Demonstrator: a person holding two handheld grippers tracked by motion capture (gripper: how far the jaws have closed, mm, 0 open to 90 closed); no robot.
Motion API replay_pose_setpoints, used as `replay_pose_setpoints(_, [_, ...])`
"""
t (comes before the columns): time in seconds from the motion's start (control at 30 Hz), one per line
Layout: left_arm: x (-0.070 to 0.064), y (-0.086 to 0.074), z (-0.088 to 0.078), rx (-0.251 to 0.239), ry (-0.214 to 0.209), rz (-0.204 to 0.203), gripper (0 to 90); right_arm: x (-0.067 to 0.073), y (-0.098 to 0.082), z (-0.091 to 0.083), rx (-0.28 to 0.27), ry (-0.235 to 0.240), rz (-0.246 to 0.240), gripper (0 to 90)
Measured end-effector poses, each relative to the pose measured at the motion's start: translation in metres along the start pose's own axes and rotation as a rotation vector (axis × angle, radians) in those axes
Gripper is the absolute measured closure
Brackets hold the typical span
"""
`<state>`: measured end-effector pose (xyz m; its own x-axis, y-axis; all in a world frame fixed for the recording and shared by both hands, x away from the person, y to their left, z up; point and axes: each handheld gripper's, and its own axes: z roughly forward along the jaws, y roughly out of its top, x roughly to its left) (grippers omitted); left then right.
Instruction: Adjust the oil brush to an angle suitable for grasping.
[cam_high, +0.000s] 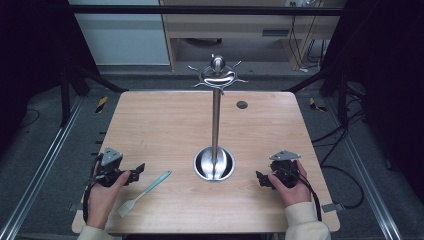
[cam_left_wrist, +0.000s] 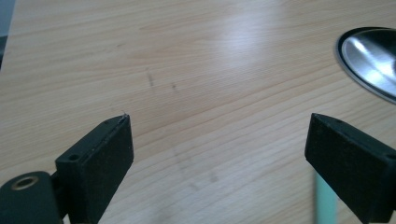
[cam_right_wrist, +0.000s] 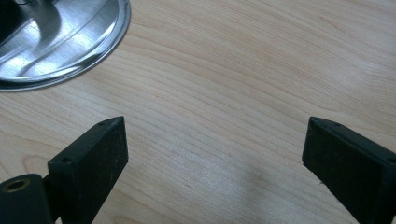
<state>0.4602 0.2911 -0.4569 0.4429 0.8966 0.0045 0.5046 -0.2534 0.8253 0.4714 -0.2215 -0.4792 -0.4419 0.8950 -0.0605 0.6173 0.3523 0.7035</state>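
Note:
A pale teal spatula (cam_high: 145, 192) lies slantwise on the wooden table (cam_high: 165, 120), just right of my left gripper (cam_high: 139, 171). That gripper rests low at the front left, open, with bare wood between its jaws (cam_left_wrist: 217, 140); a sliver of the spatula's handle (cam_left_wrist: 325, 200) shows by its right jaw. A steel stand (cam_high: 215, 115) with a round base (cam_high: 214, 164) and hooked top (cam_high: 218, 75) rises at the table's middle. At the front right sits my right gripper (cam_high: 260, 177), open and pointing toward the base (cam_right_wrist: 60, 42), nothing between its jaws (cam_right_wrist: 215, 144).
A small dark round cap (cam_high: 242, 104) is set in the table at the back right. Metal rails (cam_high: 45, 160) run along both sides on the floor, with cables (cam_high: 345, 175) on the right. Shelving (cam_high: 240, 25) stands behind the table.

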Motion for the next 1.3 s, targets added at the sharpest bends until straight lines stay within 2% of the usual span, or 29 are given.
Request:
replay_pose_setpoints(0.23, [-0.032, 0.008, -0.002, -0.008, -0.068, 0.068, 17.6, 0.000, 0.000, -0.001, -0.001, 0.001, -0.003, 7.5])
replay_pose_setpoints(0.4, [-0.062, 0.011, 0.006, 0.025, -0.142, 0.158, 26.6, 0.000, 0.000, 0.000, -0.001, 0.000, -0.005, 7.6])
replay_pose_setpoints(0.5, [-0.076, 0.010, 0.011, 0.051, -0.191, 0.199, 32.7, 0.000, 0.000, 0.000, -0.001, 0.000, -0.007, 7.6])
replay_pose_setpoints(0.6, [-0.086, 0.008, 0.014, 0.071, -0.232, 0.223, 38.9, 0.001, 0.001, 0.000, 0.002, 0.005, -0.001, 7.6])
replay_pose_setpoints(0.77, [-0.092, 0.004, 0.020, 0.115, -0.272, 0.248, 50.5, 0.001, 0.001, 0.000, 0.002, 0.006, -0.003, 7.6])
replay_pose_setpoints(0.93, [-0.093, 0.001, 0.023, 0.144, -0.279, 0.254, 64.0, 0.001, 0.001, 0.000, 0.001, 0.005, -0.005, 7.6])
replay_pose_setpoints(1.2, [-0.087, -0.002, 0.030, 0.215, -0.267, 0.259, 83.4, 0.001, 0.001, 0.000, 0.006, 0.004, -0.006, 7.6])
replay_pose_setpoints(1.3, [-0.084, -0.002, 0.032, 0.235, -0.253, 0.260, 87.6, 0.001, 0.001, 0.000, 0.008, 0.003, -0.006, 7.6])
